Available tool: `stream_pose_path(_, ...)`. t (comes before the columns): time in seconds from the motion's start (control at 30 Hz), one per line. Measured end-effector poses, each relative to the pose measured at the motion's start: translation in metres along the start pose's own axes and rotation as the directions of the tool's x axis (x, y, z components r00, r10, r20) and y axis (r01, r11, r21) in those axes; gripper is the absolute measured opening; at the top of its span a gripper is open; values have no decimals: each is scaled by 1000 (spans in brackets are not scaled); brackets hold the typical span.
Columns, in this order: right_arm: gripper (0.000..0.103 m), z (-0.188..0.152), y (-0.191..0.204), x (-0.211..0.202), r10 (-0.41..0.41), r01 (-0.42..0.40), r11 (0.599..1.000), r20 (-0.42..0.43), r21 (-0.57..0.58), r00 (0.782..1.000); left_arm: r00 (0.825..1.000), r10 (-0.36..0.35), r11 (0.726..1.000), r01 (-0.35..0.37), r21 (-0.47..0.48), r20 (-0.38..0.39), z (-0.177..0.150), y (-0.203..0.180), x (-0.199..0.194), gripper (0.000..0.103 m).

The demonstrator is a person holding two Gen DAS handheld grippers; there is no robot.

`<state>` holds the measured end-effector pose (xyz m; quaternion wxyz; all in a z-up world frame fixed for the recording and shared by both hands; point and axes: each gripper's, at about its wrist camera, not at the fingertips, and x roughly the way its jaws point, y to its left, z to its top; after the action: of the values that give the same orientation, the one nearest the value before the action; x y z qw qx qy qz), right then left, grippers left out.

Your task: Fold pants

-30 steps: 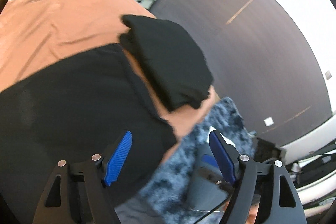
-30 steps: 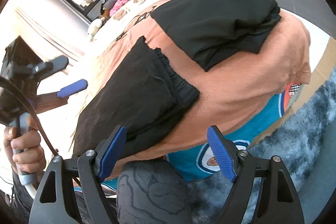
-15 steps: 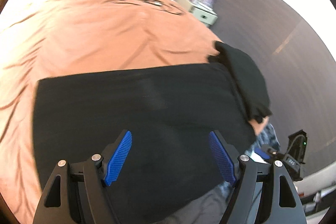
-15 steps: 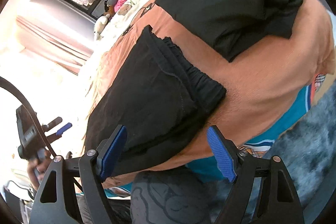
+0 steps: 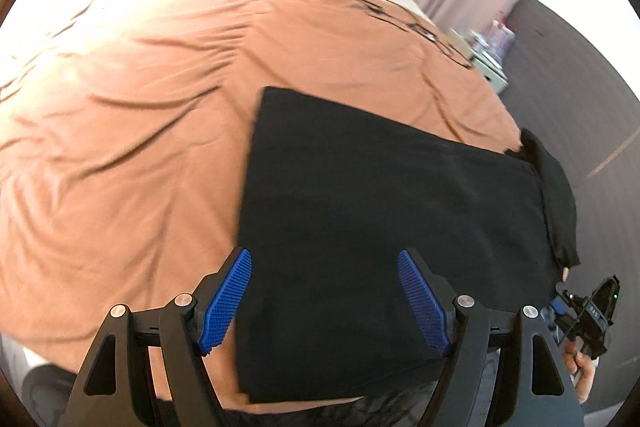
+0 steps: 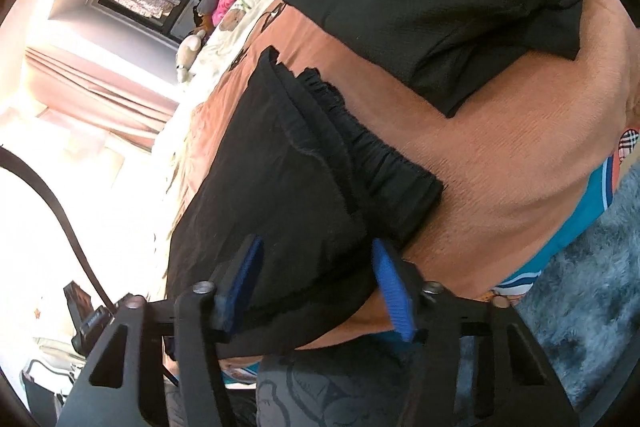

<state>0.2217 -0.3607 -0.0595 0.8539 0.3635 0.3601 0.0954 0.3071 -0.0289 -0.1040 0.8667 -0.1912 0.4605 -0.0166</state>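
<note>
The right gripper [image 6: 320,287], its jaws just closing, is seen around the near black pants [image 6: 280,195] edge, perhaps touching.

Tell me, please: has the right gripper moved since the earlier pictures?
Yes. The right gripper has come closer to the black pants on the bed cover, its jaws closing around their edge.

The left gripper [image 5: 324,301] hung tilted downward, its blue pads set wide with nothing pinched. The right gripper [image 6: 318,289] (aimed lower and closer in) had just been closing, black cloth lying between its pads [image 6: 394,291].
</note>
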Motion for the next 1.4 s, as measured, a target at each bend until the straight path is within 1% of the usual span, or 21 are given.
stream_pose_path(0.03,30,-1,1,-1,-17,17,1000,6,-11,1000,1000,8,1000,-8,-17,4,-3,6,-3,78)
stream_pose_path(0.07,26,0,1,-3,-26,26,999,13,-18,1000,1000,16,1000,-16,-25,10,-5,11,-6,78)
stream_pose_path(0.1,23,-1,3,-4,-28,28,999,19,-23,999,999,36,999,-35,-33,22,-8,16,-10,78)
stream_pose_path(0.17,20,-1,5,-8,-28,29,999,25,-31,999,998,61,997,-59,-52,33,-12,30,-16,78)
stream_pose_path(0.27,15,-7,17,-13,-31,33,998,41,-51,999,997,70,993,-67,-97,22,-20,53,-17,78)
stream_pose_path(0.33,6,-11,23,-18,-5,9,998,53,-69,999,997,73,990,-71,-119,10,-25,62,-16,78)
stream_pose_path(0.47,5,-17,29,-20,2,6,995,87,-95,996,998,58,989,-58,-136,-3,-32,67,-12,78)
stream_pose_path(0.57,5,-20,28,-13,-19,27,995,75,-96,997,999,41,990,-42,-136,-12,-35,68,-8,77)
stream_pose_path(0.6,7,-22,27,-7,-32,36,996,54,-78,998,999,33,990,-34,-139,-15,-36,69,-7,77)
stream_pose_path(0.67,12,-23,23,-5,-30,31,999,27,-42,999,1000,20,989,-23,-147,-18,-38,71,-4,77)
stream_pose_path(0.7,23,-24,22,-5,-17,17,1000,18,-24,1000,1000,13,989,-16,-149,-19,-39,72,-3,77)
stream_pose_path(0.73,38,-25,20,-6,-9,10,1000,19,-14,1000,1000,6,988,-9,-151,-22,-40,72,-2,77)
stream_pose_path(0.77,46,-26,19,-9,-5,5,1000,27,-4,1000,1000,2,988,-6,-152,-26,-41,72,0,77)
stream_pose_path(0.8,58,-27,17,-14,-1,1,1000,43,9,999,1000,-3,988,-2,-153,-31,-42,72,2,77)
stream_pose_path(0.83,59,-29,15,-17,5,-6,1000,52,18,999,999,-8,988,2,-154,-37,-44,73,3,77)
stream_pose_path(0.97,59,-29,-1,-21,44,-47,996,45,69,998,998,-22,987,13,-162,-58,-49,75,10,74)
stream_pose_path(1.1,59,-28,-13,-5,80,-84,989,36,122,996,997,-29,988,19,-155,-66,-52,74,13,73)
stream_pose_path(1.17,59,-26,-16,2,86,-90,985,31,146,996,997,-37,987,27,-157,-65,-51,74,13,73)
stream_pose_path(1.27,59,-23,-20,11,122,-126,977,35,172,992,997,-50,986,39,-163,-65,-51,77,11,73)
stream_pose_path(1.33,59,-21,-22,15,129,-135,974,45,179,991,996,-56,985,45,-166,-63,-51,78,11,73)
stream_pose_path(1.4,58,-20,-24,14,145,-158,971,85,178,986,996,-61,984,50,-171,-61,-52,79,10,73)
